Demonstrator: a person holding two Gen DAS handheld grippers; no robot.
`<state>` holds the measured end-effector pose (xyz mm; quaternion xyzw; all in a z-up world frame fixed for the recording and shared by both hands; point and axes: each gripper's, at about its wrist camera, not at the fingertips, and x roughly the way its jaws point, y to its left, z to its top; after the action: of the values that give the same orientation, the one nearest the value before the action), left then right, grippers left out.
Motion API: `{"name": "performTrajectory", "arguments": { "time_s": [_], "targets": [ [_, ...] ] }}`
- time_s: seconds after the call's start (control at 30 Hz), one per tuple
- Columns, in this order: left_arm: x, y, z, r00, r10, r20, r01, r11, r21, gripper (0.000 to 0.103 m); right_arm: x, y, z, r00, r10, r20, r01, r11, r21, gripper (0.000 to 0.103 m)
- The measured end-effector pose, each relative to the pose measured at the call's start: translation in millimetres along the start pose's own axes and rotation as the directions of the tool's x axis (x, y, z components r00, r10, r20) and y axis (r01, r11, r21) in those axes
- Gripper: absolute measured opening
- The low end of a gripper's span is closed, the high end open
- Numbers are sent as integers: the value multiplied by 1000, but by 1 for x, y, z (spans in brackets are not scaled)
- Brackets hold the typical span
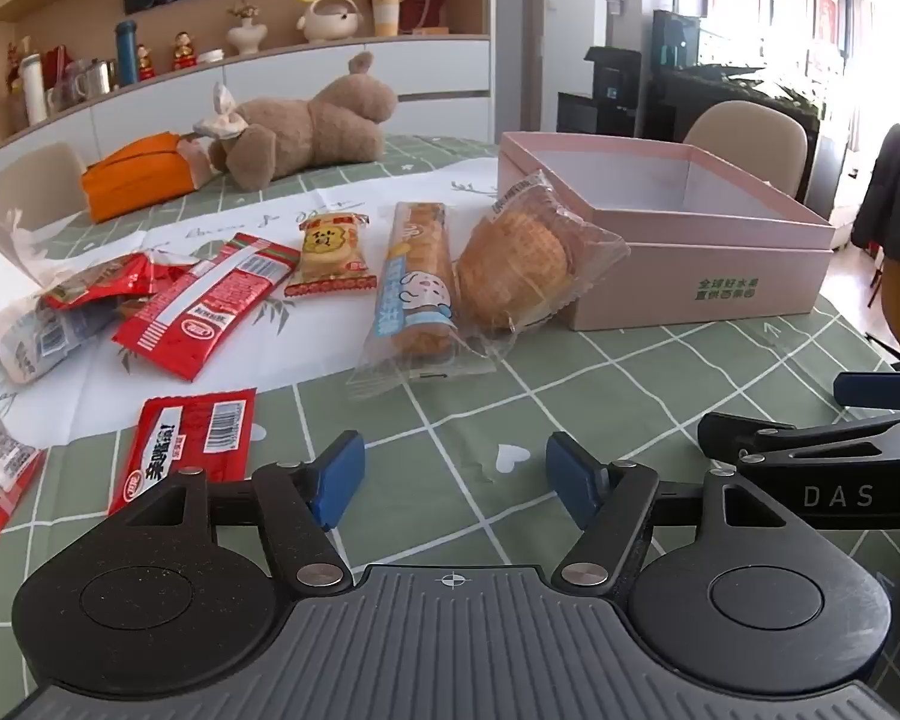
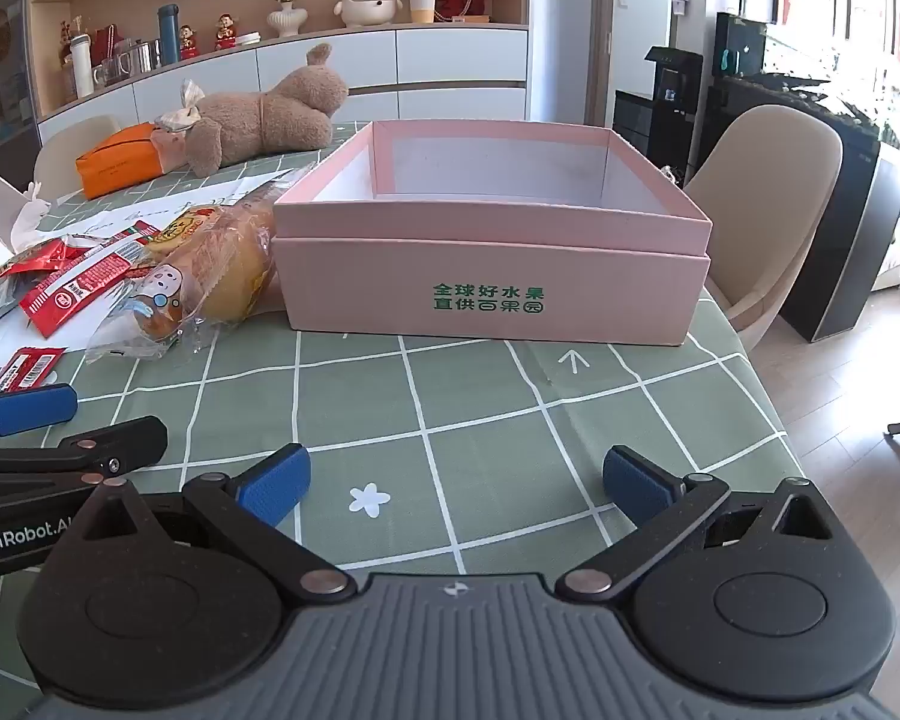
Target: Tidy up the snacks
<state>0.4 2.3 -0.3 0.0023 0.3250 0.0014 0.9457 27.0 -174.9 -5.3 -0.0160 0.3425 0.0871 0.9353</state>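
Note:
A pink open box [image 2: 492, 276] with an empty white inside stands on the green checked tablecloth; it also shows in the left wrist view [image 1: 690, 264]. Left of it lie wrapped snacks: a round bread [image 1: 519, 261] leaning on the box, a long cake with blue print [image 1: 417, 276], a small yellow cracker pack [image 1: 330, 255] and several red packets [image 1: 210, 306]. My left gripper [image 1: 453, 483] is open and empty above the cloth, short of the snacks. My right gripper [image 2: 456, 480] is open and empty in front of the box.
A brown plush toy [image 1: 306, 132] and an orange tissue pouch [image 1: 138, 177] lie at the table's far side. Beige chairs [image 2: 768, 192] stand around the table. The table's right edge [image 2: 768, 384] drops to the floor. A white paper sheet [image 1: 306, 222] lies under the snacks.

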Motion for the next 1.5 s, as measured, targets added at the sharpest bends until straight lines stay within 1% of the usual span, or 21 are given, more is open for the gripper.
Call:
{"name": "performTrajectory", "arguments": {
  "time_s": [0.1,1.5],
  "targets": [
    [0,-1,0,1000,8,2,-9,1000,11,74,0,0,0,1000,-1,0,1,1000,-1,103],
    [0,-1,0,1000,10,3,-10,1000,13,74,0,0,0,1000,-2,0,2,1000,-2,103]
  ]
}}
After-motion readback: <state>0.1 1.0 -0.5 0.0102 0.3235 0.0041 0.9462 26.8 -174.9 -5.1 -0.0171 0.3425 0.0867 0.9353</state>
